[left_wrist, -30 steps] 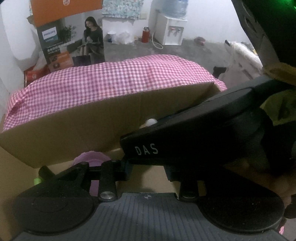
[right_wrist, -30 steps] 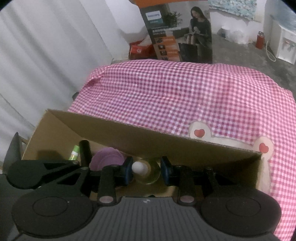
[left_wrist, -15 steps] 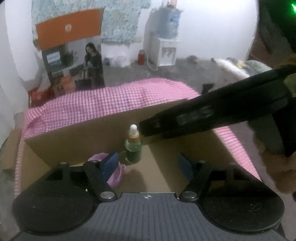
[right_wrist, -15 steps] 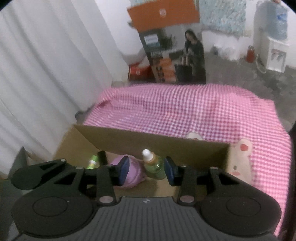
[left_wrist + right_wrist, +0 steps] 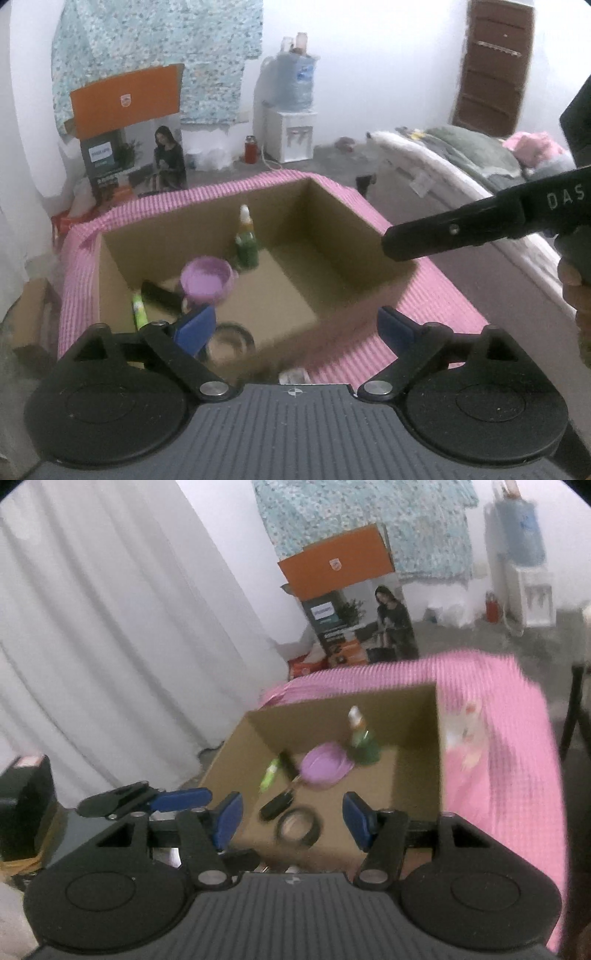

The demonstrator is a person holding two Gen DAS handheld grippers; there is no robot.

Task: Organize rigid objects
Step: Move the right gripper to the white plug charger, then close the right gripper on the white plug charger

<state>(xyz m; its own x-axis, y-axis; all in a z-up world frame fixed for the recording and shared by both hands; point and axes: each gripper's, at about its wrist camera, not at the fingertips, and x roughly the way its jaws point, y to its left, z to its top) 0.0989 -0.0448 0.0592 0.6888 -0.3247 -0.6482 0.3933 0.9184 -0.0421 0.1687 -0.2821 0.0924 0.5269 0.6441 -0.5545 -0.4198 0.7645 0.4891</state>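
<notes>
An open cardboard box (image 5: 207,218) rests on a pink checked cloth. Inside it stands a green bottle (image 5: 246,243) with a white cap, upright by the far wall. Beside it are a purple bowl (image 5: 207,282), a green tube (image 5: 138,308), a black stick-like object (image 5: 160,297) and a tape roll (image 5: 231,341). My left gripper (image 5: 295,328) hovers above the box's near edge, jaws opening wide, nothing between them. My right gripper (image 5: 293,819) also hangs above the near edge, jaws opening and empty, with the bottle (image 5: 360,742) well beyond them. Its black arm (image 5: 461,229) crosses the left wrist view.
The pink cloth (image 5: 443,295) surrounds the box. Behind stand an orange-topped printed carton (image 5: 129,147) and a water dispenser (image 5: 291,122). A bed (image 5: 461,158) lies to the right, a white curtain (image 5: 110,627) to the left, and a black box (image 5: 22,805) near my right gripper's left side.
Both grippers pulled back and up out of the box while their jaws spread. The bottle that sat between my right pads now stands free inside the box.
</notes>
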